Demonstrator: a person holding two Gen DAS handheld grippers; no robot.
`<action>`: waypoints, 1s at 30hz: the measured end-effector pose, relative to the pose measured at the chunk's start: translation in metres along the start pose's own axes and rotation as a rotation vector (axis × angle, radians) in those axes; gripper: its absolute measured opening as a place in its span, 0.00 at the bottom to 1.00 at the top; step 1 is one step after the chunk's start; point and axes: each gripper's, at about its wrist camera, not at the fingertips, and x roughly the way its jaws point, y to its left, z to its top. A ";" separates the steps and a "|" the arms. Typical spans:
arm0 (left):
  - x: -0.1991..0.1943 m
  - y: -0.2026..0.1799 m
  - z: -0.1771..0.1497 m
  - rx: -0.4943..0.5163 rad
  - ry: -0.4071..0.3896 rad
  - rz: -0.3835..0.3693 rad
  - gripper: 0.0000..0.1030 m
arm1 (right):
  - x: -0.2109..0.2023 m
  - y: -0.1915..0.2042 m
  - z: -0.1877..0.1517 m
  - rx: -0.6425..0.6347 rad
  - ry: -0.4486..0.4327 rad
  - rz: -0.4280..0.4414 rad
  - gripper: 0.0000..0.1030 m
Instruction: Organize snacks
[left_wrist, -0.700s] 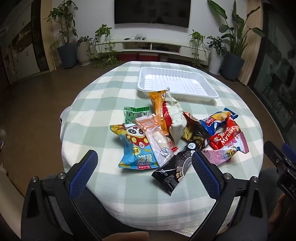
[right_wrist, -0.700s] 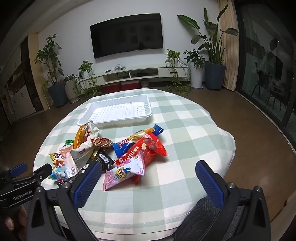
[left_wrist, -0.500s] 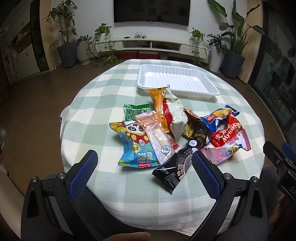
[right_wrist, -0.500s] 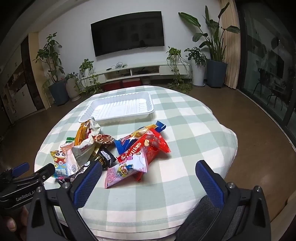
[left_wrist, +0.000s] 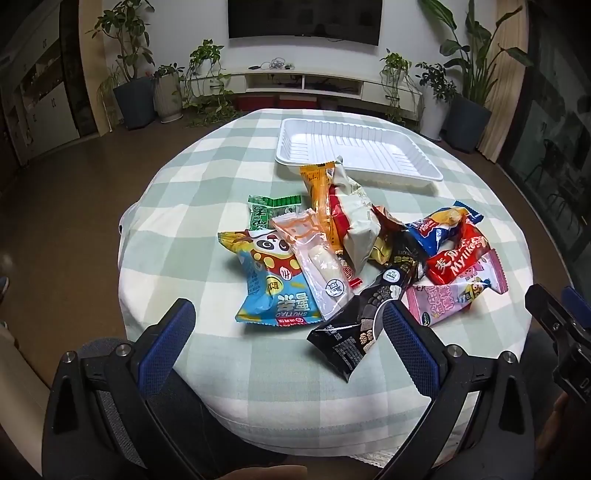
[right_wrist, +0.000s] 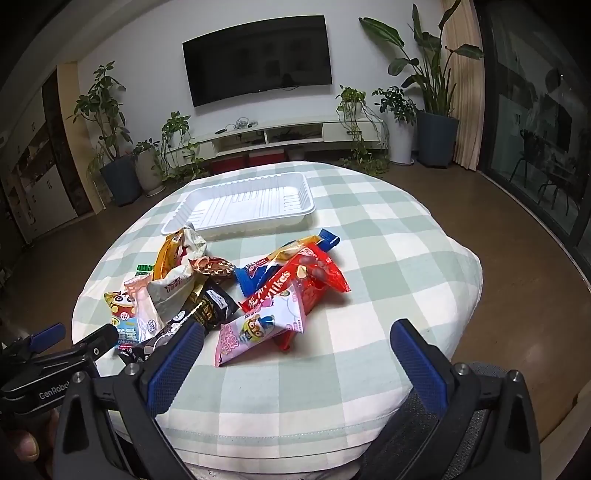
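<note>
Checked table (left_wrist: 207, 192) holds one white tray (left_wrist: 354, 151).

Both wrist cams angled down, shared snack pile (left_wrist: 354, 251)

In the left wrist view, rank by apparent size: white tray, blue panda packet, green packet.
1. White tray, though it lies farthest from the camera.
2. Blue panda packet.
3. Green packet, partly covered by other packets, so its full size is unsure.
</note>
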 end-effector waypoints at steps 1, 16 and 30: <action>0.001 0.000 0.000 0.000 0.002 0.000 1.00 | 0.000 0.000 -0.001 0.002 0.003 0.002 1.00; 0.008 0.003 -0.004 -0.003 0.019 0.001 1.00 | 0.006 -0.002 -0.003 0.021 0.028 0.017 1.00; 0.014 0.004 -0.006 -0.002 0.032 0.004 1.00 | 0.008 0.003 -0.010 0.028 0.042 0.032 1.00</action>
